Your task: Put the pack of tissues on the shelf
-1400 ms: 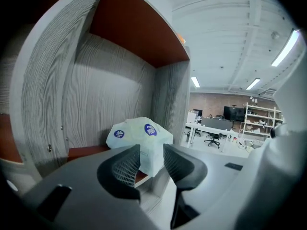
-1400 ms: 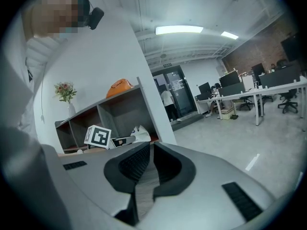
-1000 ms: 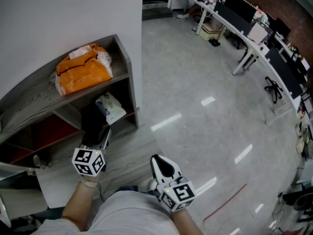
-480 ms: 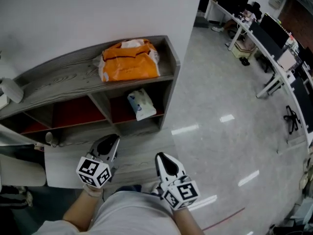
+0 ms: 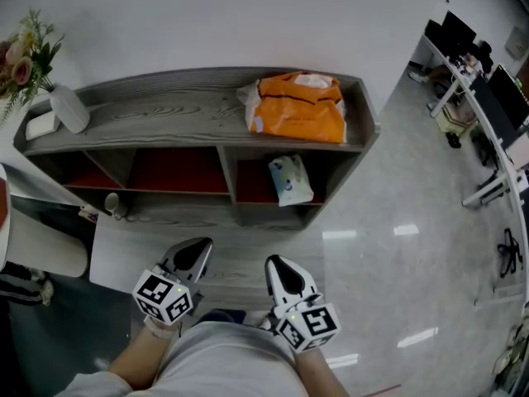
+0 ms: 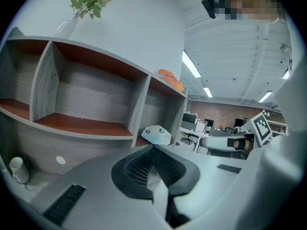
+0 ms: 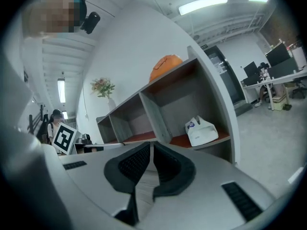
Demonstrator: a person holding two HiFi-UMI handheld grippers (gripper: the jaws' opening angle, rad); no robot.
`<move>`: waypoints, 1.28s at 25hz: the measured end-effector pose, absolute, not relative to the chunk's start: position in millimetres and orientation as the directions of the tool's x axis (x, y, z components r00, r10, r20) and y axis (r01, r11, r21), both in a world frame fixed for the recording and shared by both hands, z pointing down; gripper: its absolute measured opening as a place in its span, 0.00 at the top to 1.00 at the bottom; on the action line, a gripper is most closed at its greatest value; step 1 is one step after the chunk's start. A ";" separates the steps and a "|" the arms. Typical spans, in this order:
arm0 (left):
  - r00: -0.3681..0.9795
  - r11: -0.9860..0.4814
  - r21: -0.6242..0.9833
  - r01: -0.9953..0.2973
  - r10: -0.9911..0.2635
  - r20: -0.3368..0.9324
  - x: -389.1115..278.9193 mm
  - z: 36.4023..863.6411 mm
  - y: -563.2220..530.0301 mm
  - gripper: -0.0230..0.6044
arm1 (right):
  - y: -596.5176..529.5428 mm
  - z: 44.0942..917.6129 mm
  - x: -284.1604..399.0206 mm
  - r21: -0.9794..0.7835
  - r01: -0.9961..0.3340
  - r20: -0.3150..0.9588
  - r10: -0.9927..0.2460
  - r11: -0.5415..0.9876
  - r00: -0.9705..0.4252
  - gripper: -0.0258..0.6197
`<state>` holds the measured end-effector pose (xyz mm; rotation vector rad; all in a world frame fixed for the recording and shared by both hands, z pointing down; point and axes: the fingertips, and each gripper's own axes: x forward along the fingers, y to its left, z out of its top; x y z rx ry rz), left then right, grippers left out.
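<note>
The pack of tissues [image 5: 289, 180], white with blue print, lies in the lower right compartment of the grey wooden shelf [image 5: 165, 110]. It shows beyond both grippers' tips, in the left gripper view [image 6: 156, 134] and the right gripper view [image 7: 201, 131]. My left gripper [image 5: 192, 253] is low in front of the shelf, well clear of the pack. Its jaws have just been closing and now stand shut with nothing between them [image 6: 153, 147]. My right gripper [image 5: 277, 267] hangs beside it, also shut and empty [image 7: 151, 145].
An orange bag [image 5: 302, 110] lies on the shelf top at the right. A vase of flowers [image 5: 68, 110] and a small white box [image 5: 40, 125] stand at the left end. A cup [image 5: 113, 205] sits on the floor by the shelf. Office desks [image 5: 488, 98] line the right.
The left gripper has drawn back from the tissue compartment and shut its jaws. The pack stays on the shelf. The head view has swung so the shelf is now centred.
</note>
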<state>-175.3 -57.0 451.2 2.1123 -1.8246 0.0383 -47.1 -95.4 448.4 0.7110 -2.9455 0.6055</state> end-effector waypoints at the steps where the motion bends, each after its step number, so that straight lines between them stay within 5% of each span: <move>1: 0.164 -0.103 0.244 -0.964 -0.955 0.246 -177.8 452.1 -52.0 0.93 | -93.0 448.7 -52.5 -0.362 -0.434 0.139 -0.413 0.825 -0.900 0.91; 15: 0.082 -0.008 0.274 -0.962 -0.962 0.260 -206.9 462.4 -9.8 0.94 | -68.0 458.4 -106.6 -0.361 -0.307 0.153 -0.269 0.880 -0.951 0.91; 32: 0.100 -0.017 0.295 -0.955 -0.958 0.268 -211.0 469.6 -19.0 0.94 | -77.1 460.9 -115.3 -0.337 -0.319 0.164 -0.279 0.886 -0.946 0.91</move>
